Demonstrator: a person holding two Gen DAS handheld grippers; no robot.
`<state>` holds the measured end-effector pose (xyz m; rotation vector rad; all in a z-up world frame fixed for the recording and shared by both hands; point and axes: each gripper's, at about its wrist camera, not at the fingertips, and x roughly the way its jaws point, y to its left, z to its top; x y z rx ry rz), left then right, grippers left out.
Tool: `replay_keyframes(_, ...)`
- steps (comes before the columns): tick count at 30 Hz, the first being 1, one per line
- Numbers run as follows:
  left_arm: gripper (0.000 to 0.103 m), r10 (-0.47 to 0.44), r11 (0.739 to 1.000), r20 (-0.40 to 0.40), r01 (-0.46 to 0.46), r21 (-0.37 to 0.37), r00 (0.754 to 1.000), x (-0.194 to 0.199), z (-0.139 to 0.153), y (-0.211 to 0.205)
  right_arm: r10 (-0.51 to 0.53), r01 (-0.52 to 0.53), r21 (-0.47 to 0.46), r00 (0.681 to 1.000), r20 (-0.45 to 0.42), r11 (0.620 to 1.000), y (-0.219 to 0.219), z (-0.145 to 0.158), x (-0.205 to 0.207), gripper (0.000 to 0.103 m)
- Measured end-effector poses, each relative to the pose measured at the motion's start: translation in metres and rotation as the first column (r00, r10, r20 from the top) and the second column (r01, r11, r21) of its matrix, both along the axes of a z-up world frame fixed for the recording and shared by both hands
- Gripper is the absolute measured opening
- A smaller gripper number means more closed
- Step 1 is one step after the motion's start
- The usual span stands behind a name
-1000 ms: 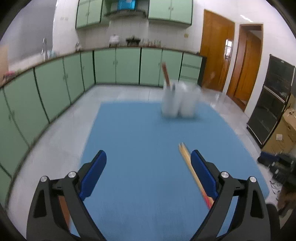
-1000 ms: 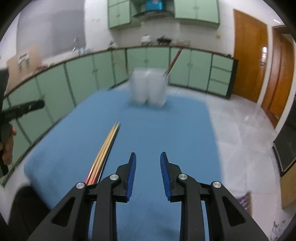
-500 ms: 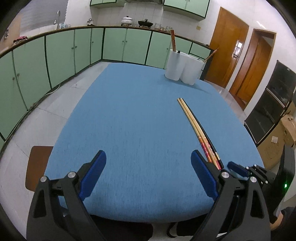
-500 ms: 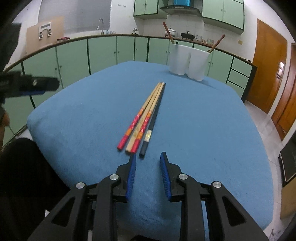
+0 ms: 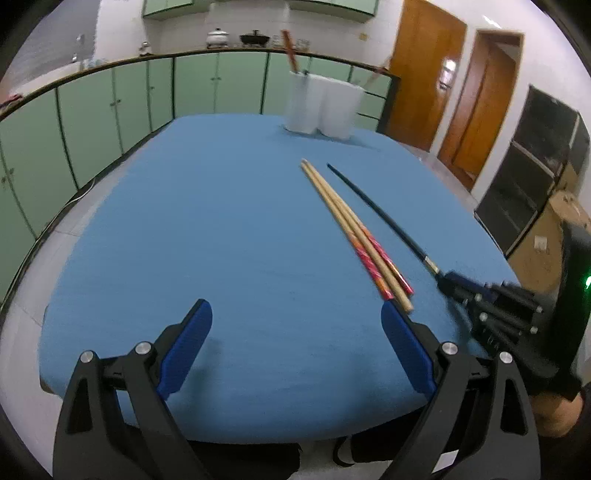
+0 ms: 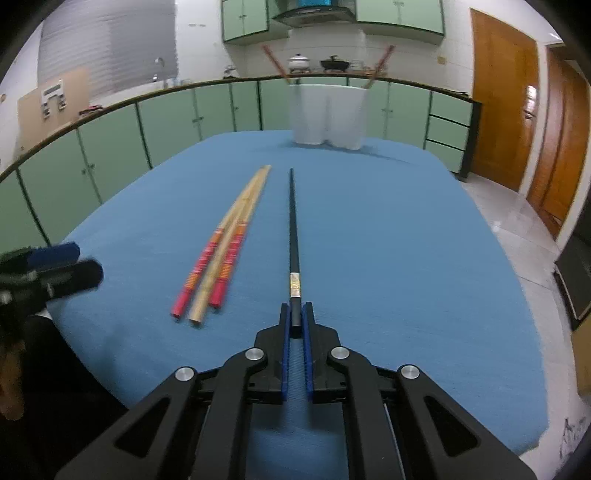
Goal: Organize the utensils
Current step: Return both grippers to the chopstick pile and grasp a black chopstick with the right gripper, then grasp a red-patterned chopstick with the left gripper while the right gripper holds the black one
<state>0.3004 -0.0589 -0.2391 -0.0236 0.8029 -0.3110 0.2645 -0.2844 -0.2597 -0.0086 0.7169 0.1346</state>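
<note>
The black chopstick (image 6: 294, 229) is pinched at its near end by my right gripper (image 6: 295, 317), tip pointing to 12 o'clock. My left gripper (image 5: 295, 314) stays spread wide over the blue table (image 5: 207, 229), with three wooden chopsticks (image 5: 354, 232) at its 1 o'clock.

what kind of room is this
Most likely a home kitchen: green cabinets under a long counter, pots by a range hood, a sink tap.

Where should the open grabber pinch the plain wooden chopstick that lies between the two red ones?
Probably at the blunt near end of the plain chopstick, coming in from the table's near edge. That end pokes out slightly past the red-handled chopsticks, which hug it farther along. The left gripper is open and close by.
</note>
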Motion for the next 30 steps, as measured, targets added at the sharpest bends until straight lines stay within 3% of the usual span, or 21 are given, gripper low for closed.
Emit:
replay_keyframes(8,0.09,-0.047,0.994,-0.018,0.048,0.098,0.999,0.005,-0.024,-0.045,-0.065,0.065,0.021,0.998,-0.008,0.998,-0.034,-0.001,-0.007,0.006)
replay_keyframes(11,0.09,-0.042,0.989,-0.011,0.043,0.141,0.999,0.011,-0.024,-0.052,-0.065,0.065,0.025,0.998,-0.007,0.998,-0.034,-0.001,-0.005,0.006)
replay_keyframes(17,0.089,0.01,0.987,0.008,-0.011,0.16,1.0,0.018,-0.025,-0.048,-0.061,0.062,0.029,0.998,-0.007,0.998,-0.034,-0.001,-0.004,0.006)
replay_keyframes(20,0.071,0.044,0.989,0.024,-0.047,0.142,0.999,0.02,-0.023,-0.037,-0.059,0.059,0.027,0.998,-0.006,0.998,-0.033,-0.001,-0.005,0.006)
replay_keyframes(21,0.06,0.045,0.99,0.028,-0.048,0.133,0.999,0.02,-0.022,-0.035,-0.058,0.058,0.024,0.998,-0.004,0.998,-0.033,-0.002,-0.004,0.007)
replay_keyframes(23,0.051,0.042,0.993,0.029,-0.045,0.107,0.999,0.023,-0.02,-0.031,-0.058,0.058,0.019,0.998,0.0,0.998,-0.03,-0.002,-0.002,0.007)
replay_keyframes(26,0.046,0.022,0.995,0.039,-0.026,0.095,0.999,0.029,-0.021,-0.031,-0.052,0.052,0.007,0.999,0.006,0.999,-0.026,-0.002,0.001,0.009)
replay_keyframes(27,0.037,0.021,0.996,0.045,-0.025,0.09,0.999,0.031,-0.021,-0.03,-0.048,0.048,0.003,0.999,0.007,0.999,-0.024,-0.002,0.002,0.009)
replay_keyframes(28,0.015,0.024,0.996,0.047,-0.028,0.082,0.999,0.032,-0.022,-0.03,-0.04,0.04,-0.001,0.999,0.008,0.999,-0.022,-0.002,0.003,0.009)
replay_keyframes(29,0.006,0.04,0.997,0.048,-0.043,0.07,0.998,0.034,-0.022,-0.027,-0.034,0.034,-0.004,0.999,0.008,0.999,-0.02,-0.002,0.003,0.009)
replay_keyframes(30,0.005,0.062,0.996,0.05,-0.065,0.062,0.997,0.033,-0.022,-0.024,-0.024,0.024,-0.009,1.0,0.013,1.0,-0.016,-0.001,0.002,0.009)
